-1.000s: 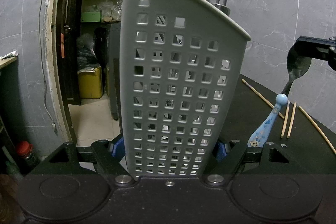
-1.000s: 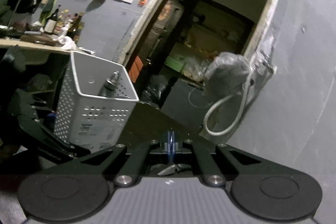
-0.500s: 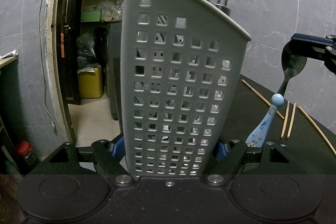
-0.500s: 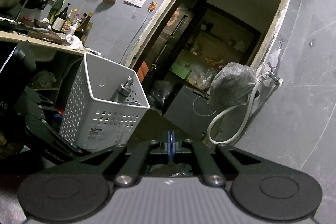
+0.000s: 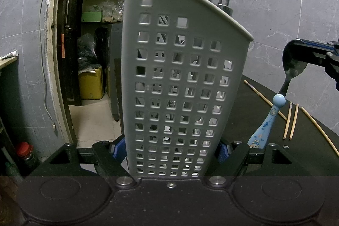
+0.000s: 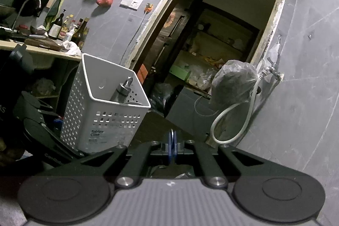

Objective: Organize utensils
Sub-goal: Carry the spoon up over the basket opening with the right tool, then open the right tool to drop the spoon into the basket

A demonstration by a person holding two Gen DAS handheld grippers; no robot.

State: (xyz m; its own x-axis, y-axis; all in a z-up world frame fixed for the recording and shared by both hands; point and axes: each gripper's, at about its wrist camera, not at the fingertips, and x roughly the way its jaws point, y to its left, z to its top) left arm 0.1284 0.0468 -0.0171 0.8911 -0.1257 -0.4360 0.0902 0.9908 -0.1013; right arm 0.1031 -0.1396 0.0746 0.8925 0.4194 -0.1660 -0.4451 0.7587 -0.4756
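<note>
In the left wrist view, the left tongs (image 5: 170, 149) are closed on the base of the white perforated utensil caddy (image 5: 180, 82), one blue pad pressed against each side wall. The caddy stands upright on the dark bench (image 5: 254, 120) and fills the middle of the view. A metal handle with a loop at its top (image 5: 224, 2) pokes up above the caddy's rim.

To the right of the caddy, a spoon with a light blue patterned handle (image 5: 268, 120) hangs tilted above the bench. Its dark bowl is uppermost and is pinched in the right tongs (image 5: 296, 47), which reach in from the right edge. Beyond the spoon, several wooden chopsticks (image 5: 290, 120) lie loose on the bench, well apart from the caddy.

In the right wrist view, the caddy sits at the left, with the left tongs gripping it low down. At the centre, the right tongs' blue pads (image 6: 172, 146) are shut nearly together on the thin spoon bowl, seen edge-on.
</note>
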